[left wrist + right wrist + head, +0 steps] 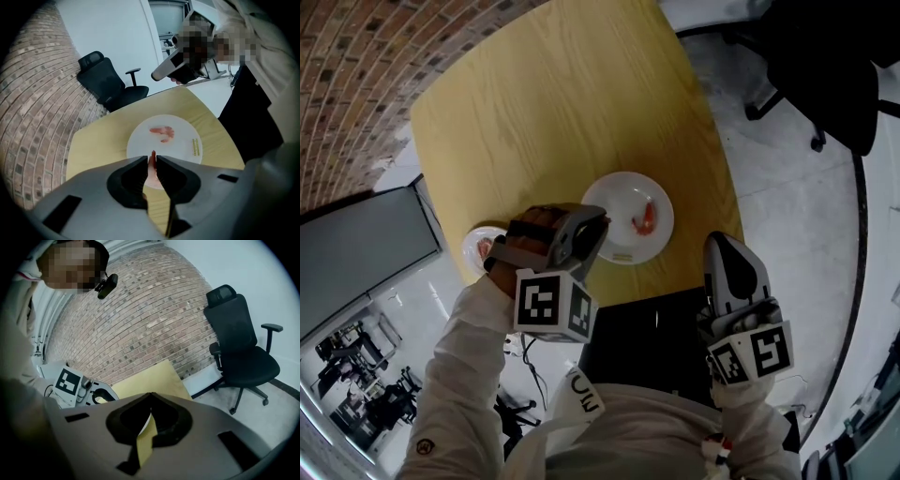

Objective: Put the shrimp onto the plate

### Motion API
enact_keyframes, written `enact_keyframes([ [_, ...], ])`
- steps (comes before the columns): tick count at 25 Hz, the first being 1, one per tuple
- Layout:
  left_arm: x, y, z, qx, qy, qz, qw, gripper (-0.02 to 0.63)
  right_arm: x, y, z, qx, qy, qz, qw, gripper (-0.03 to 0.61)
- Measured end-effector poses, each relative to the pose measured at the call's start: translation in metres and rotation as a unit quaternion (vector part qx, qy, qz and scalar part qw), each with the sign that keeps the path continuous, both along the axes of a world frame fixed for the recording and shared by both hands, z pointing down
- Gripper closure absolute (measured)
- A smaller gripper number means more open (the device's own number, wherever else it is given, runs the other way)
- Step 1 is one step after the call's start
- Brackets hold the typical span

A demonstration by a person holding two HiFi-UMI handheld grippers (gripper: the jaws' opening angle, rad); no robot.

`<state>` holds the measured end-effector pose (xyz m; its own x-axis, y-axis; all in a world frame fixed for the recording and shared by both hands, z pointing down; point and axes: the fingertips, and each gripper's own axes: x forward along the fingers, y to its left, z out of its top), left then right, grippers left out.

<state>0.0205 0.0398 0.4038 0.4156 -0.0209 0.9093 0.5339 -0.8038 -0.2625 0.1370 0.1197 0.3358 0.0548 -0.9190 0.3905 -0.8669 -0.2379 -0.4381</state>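
A white plate [623, 192] sits near the front edge of the yellow table [553, 103], with one pink shrimp [644, 217] lying on it. My left gripper [596, 228] hangs over the plate's left rim, pointing steeply down. In the left gripper view it [150, 161] is shut on a second pink shrimp [152, 165], just short of the plate [140, 136] and the shrimp [162, 132] lying there. My right gripper [719, 242] is off the table's front right corner; its jaws [150, 395] are shut with nothing between them.
A small white dish [481, 246] holding something pink stands at the table's front left edge. A black office chair [825, 66] is on the floor to the right, beyond the table. A brick wall [356, 56] curves behind. A yellow-green tag [195, 146] lies on the plate's right side.
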Motion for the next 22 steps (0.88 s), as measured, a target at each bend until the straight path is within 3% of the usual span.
enact_keyframes([
  [6, 0.026, 0.004, 0.003, 0.013, 0.001, 0.034, 0.9994, 0.551, 0.024, 0.01, 0.003, -0.003, -0.002, 0.023, 1.0, 0.554],
  [13, 0.05, 0.004, 0.013, 0.057, -0.001, 0.075, 0.9955, 0.551, 0.041, 0.021, 0.008, -0.003, -0.008, 0.037, 0.999, 0.554],
  [22, 0.06, 0.008, 0.021, 0.056, -0.017, 0.085, 0.9947, 0.551, 0.052, 0.027, 0.008, 0.001, -0.021, 0.047, 0.999, 0.554],
])
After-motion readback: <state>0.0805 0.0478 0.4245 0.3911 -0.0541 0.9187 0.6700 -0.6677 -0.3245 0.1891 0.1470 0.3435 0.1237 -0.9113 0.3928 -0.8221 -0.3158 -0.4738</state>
